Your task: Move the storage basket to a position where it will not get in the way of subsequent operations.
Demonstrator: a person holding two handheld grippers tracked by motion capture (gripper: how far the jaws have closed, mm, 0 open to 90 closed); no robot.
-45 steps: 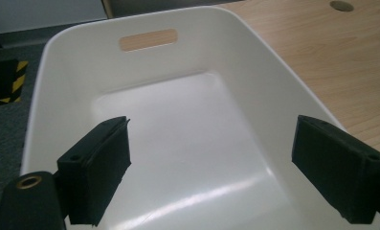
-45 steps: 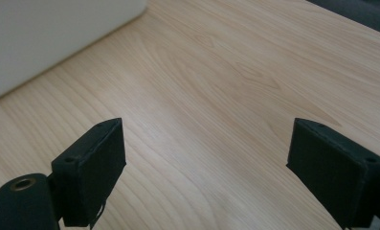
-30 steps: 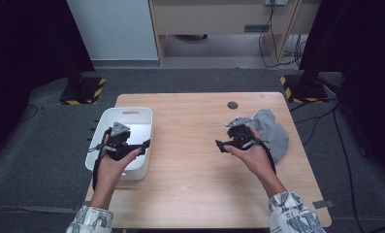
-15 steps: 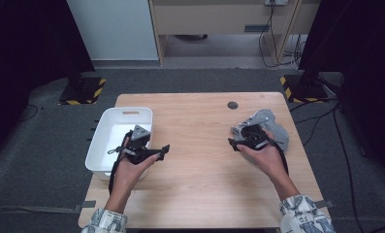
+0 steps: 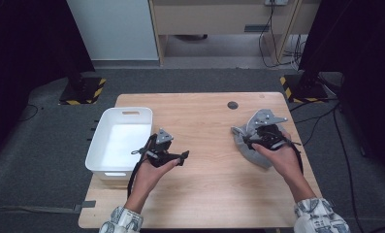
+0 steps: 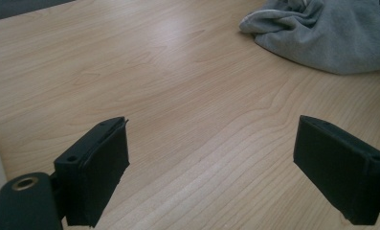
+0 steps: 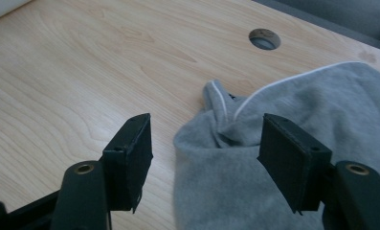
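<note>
Grey cloth, crumpled, white-piped edge, lies right of the white bin. Right gripper jaws have just been closing, cloth between, pads not touching. Left gripper wide, nothing between.

Grey carpet floor, wooden cabinet, dark surroundings

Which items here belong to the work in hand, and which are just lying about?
In the job:
- grey cloth, bunched on the table, edge between the right tongs, not yet pinched
- left tongs, open over bare wood

Lying about:
- white bin
- table's round hole
</note>
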